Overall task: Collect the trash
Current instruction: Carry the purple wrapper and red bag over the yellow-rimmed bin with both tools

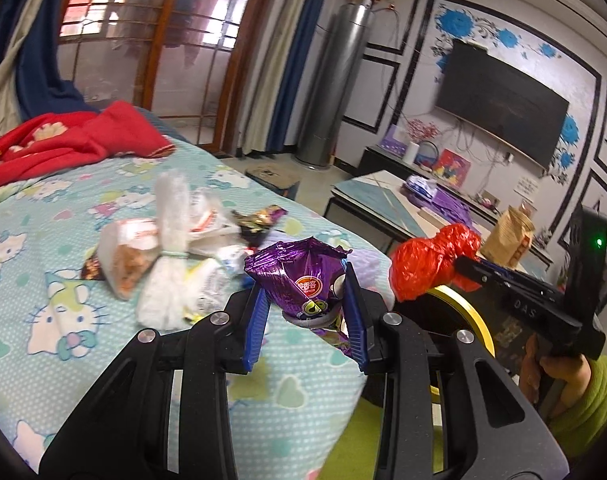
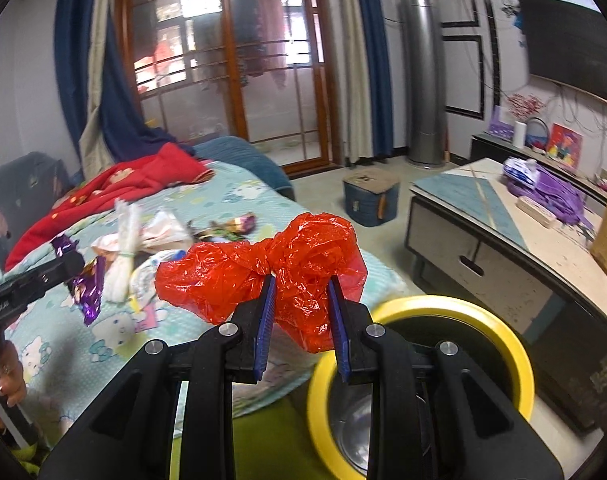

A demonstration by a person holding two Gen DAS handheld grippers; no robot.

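Left jaws: your left gripper (image 1: pixel 309 312) is clamped narrow on a purple wrapper (image 1: pixel 303 280), lifted clear of the bed (image 1: pixel 43 272).
Right jaws: your right gripper (image 2: pixel 301 320) is pinched on a red bag (image 2: pixel 279 268), crumpled and knotted, with most of its bulk above the blue pads.
Hands: your right hand (image 1: pixel 559 372) shows in the left view, gripping its handle below a green sleeve.
Bin: a yellow-rimmed bin (image 2: pixel 515 344) stands just beside the bed's edge, right under your right jaws; its mouth is open, and I cannot tell what lies inside.
Heap: more trash (image 1: pixel 171 256) lies on the bed beyond your jaws: a tied white bundle, clear snack packets and a dark foil wrapper, close together.
Done: two pieces are picked up, one in each gripper.
Left: neither piece is in the bin yet, so both want dropping there; then the heap on the bed needs clearing, likely in several trips.
Farther out: the counter (image 2: pixel 455 192) past the bin carries purple plastic, which may also be trash.
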